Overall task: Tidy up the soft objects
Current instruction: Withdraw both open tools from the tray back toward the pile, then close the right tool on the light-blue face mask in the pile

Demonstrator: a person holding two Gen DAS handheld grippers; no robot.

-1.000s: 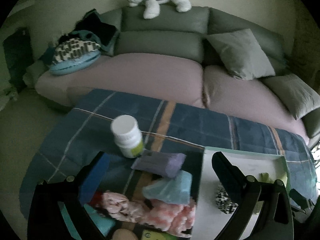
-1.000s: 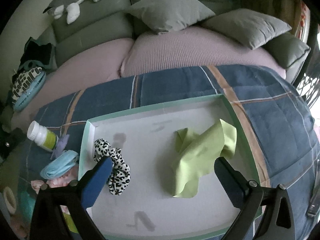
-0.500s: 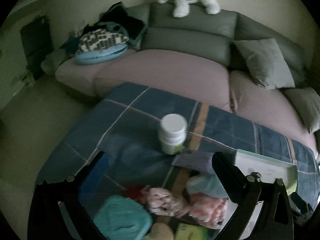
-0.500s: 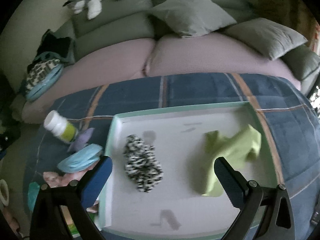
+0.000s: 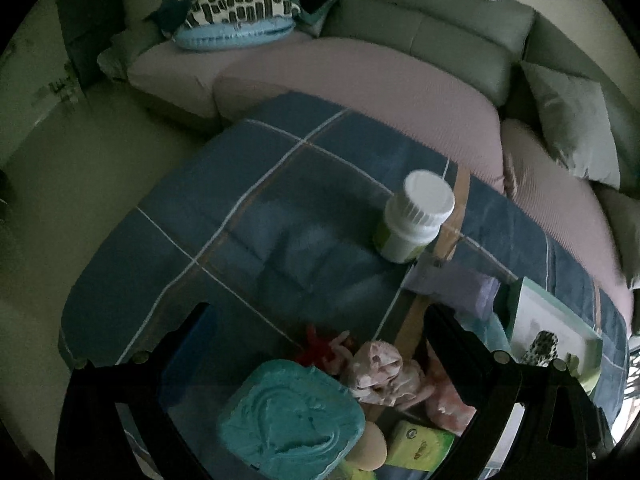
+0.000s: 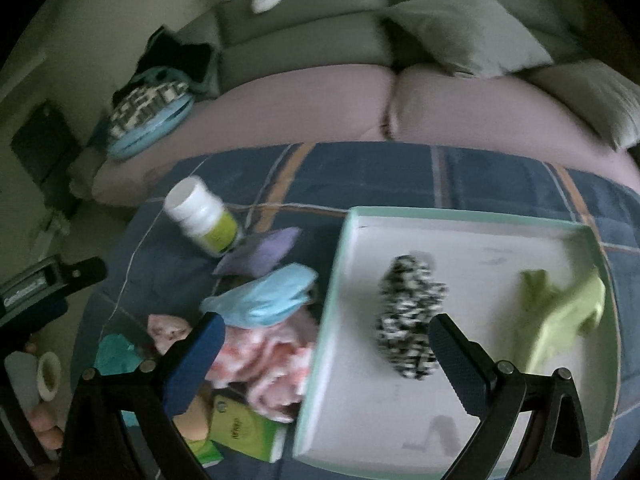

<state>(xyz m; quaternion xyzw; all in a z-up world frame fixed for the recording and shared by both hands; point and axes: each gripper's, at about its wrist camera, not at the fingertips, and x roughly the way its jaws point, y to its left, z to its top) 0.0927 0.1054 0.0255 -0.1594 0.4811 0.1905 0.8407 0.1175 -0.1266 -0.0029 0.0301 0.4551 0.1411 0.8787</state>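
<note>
A mint-rimmed white tray (image 6: 344, 264) lies on the blue plaid blanket and holds a black-and-white scrunchie (image 6: 408, 316) and a lime green cloth (image 6: 560, 312). Left of the tray lie a purple pouch (image 6: 260, 254), a light blue cloth (image 6: 272, 298) and pink fluffy cloths (image 6: 264, 360). My right gripper (image 6: 324, 356) is open and empty above the tray's left edge. My left gripper (image 5: 316, 336) is open and empty over the pile; pink cloths (image 5: 380, 372), the purple pouch (image 5: 452, 286) and a teal embossed piece (image 5: 292, 412) lie between its fingers.
A white pill bottle (image 5: 412, 220) with a green label stands on the blanket (image 5: 248, 216). A green box (image 6: 240, 428) lies at the near edge. The grey and pink sofa (image 5: 360, 76) with cushions and a plush dog stands behind. Bare floor lies to the left.
Both grippers have swung left. The left view now centres on the blanket's left part and the pile. The right view has moved from over the tray to its left edge.
</note>
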